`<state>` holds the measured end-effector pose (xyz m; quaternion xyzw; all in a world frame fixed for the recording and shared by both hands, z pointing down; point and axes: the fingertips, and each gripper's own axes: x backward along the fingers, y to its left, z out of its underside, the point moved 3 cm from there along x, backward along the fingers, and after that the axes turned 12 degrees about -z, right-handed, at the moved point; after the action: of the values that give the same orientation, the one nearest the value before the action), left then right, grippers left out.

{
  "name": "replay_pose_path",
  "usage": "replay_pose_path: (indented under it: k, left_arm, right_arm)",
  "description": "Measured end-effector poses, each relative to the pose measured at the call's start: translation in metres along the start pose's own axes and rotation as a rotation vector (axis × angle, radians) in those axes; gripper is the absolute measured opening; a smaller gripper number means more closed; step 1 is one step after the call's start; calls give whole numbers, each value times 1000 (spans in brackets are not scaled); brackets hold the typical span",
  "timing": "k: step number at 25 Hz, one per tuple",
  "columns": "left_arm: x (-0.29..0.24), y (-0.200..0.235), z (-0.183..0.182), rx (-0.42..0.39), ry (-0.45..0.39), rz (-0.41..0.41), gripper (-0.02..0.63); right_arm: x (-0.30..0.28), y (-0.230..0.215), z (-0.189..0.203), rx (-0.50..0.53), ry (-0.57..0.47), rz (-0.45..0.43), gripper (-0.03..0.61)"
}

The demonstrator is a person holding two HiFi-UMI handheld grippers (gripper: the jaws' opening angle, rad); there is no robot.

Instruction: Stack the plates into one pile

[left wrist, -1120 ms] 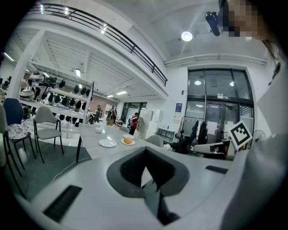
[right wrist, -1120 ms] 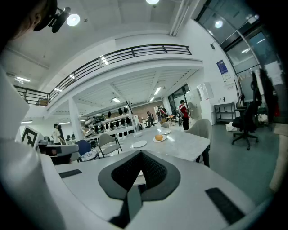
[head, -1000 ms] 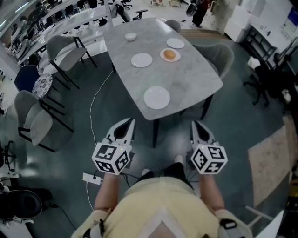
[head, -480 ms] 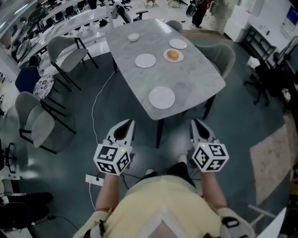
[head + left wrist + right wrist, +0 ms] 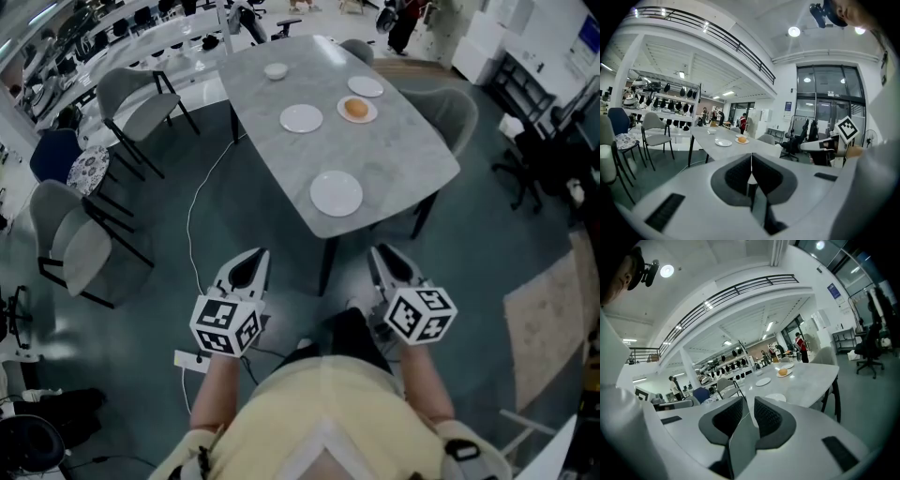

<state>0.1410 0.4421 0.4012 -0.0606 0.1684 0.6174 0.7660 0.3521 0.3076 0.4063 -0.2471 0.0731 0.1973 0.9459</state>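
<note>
Three empty white plates lie on the grey marble table (image 5: 394,155): a near plate (image 5: 336,193), a middle plate (image 5: 301,118) and a far plate (image 5: 366,86). A fourth plate (image 5: 357,111) carries a bun, and a small bowl (image 5: 276,70) sits at the far end. Both grippers hang over the floor short of the table's near edge. My left gripper (image 5: 252,264) (image 5: 751,157) is shut and empty. My right gripper (image 5: 386,259) (image 5: 749,400) has just been opening; a narrow gap shows between its pads, with nothing in it. The near plate (image 5: 776,397) lies ahead of it.
Grey chairs (image 5: 141,103) stand left of the table, another chair (image 5: 445,112) at its right side. A white cable (image 5: 192,220) runs across the floor to a power strip (image 5: 191,361). A rug (image 5: 553,309) lies at the right.
Both grippers and the person have moved toward the table, which now sits nearer in the head view. The right gripper's jaws have parted from shut.
</note>
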Motion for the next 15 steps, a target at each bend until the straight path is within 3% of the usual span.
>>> replay_pose_path:
  k: [8,15]
  left_arm:
    - [-31,-1,-6,-20,-2,13,5]
    - [-77,4,-1,-23,44,16,5]
  right_arm:
    - [-38,-20,9,-79,46,-44,127]
    - [-84,-62,22,-221,125,-54,137]
